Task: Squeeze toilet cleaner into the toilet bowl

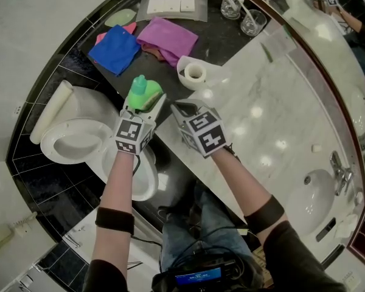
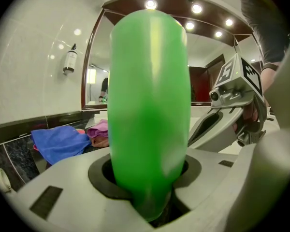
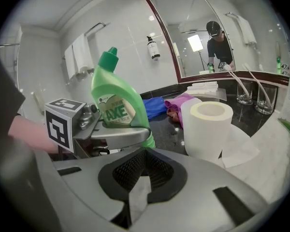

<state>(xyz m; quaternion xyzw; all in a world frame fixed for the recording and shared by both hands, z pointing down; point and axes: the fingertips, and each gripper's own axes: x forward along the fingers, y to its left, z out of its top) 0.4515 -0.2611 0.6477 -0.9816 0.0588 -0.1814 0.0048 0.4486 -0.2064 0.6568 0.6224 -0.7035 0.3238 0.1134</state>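
A green toilet cleaner bottle with a teal cap stands upright in my left gripper, which is shut on its lower body. The bottle fills the left gripper view. The right gripper view shows the bottle, its label facing me, held in the left gripper's jaws. The white toilet lies below and left of the bottle, its bowl uncovered. My right gripper hangs just right of the bottle at the counter's edge. Its jaws are shut; a pale sliver shows at their seam.
A toilet paper roll with a loose tail stands on the counter behind the grippers. Blue and magenta cloths lie on the dark ledge beyond. Two glasses stand at the back, and a sink is at the right.
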